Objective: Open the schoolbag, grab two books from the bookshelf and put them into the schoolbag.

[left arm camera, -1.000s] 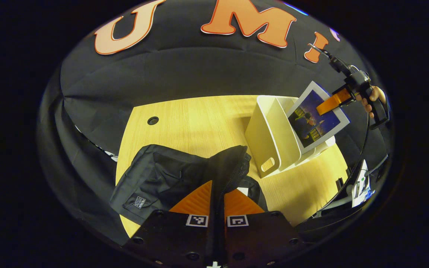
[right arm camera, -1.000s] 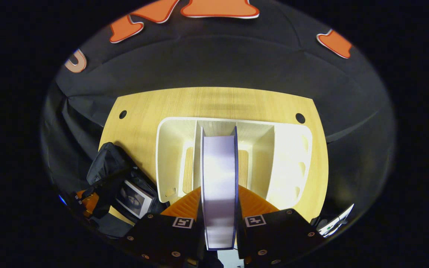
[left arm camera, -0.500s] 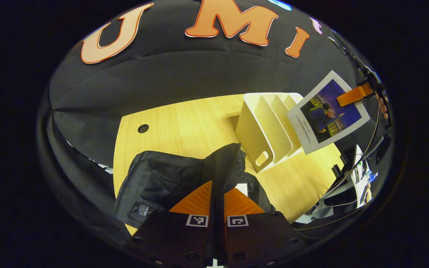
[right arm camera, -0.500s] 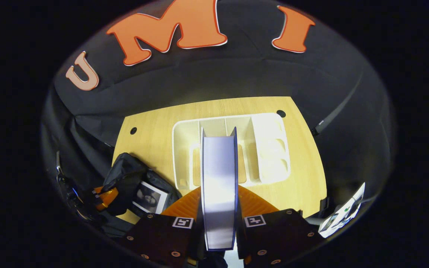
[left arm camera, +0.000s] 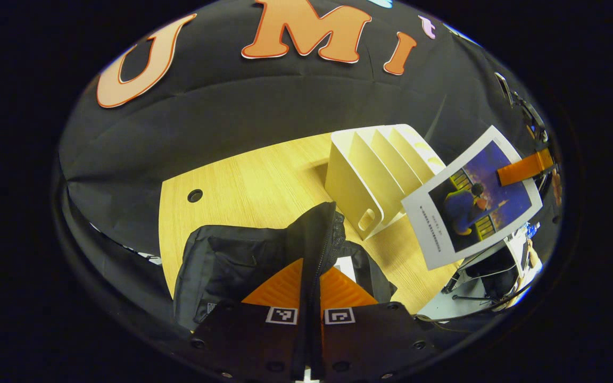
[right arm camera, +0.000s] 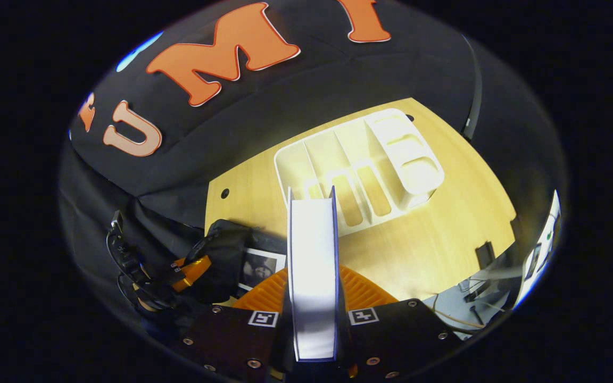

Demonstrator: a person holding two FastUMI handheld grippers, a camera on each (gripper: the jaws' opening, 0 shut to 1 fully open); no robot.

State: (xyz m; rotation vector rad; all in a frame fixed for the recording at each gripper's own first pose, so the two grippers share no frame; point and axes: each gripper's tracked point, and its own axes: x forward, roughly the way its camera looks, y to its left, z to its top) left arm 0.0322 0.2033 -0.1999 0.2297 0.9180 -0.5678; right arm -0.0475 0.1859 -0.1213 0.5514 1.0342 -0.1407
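While my left gripper (left arm camera: pixel 311 298) pinches the schoolbag (left arm camera: pixel 264 255) flap open, my right gripper (right arm camera: pixel 313 314), clamped on the book (right arm camera: pixel 312 266), should lower it spine-first beside the first book (right arm camera: pixel 258 266).

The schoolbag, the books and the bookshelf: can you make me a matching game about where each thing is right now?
Things:
1. schoolbag
2. blue-covered book
3. bookshelf
4. black-and-white book

Places or states:
A. standing on the wooden table, slots empty
B. held up in the air by the right gripper
C. tucked inside the open bag
D. flap pinched and lifted by the left gripper

Pairs: 1-D, 2-B, 3-A, 4-C
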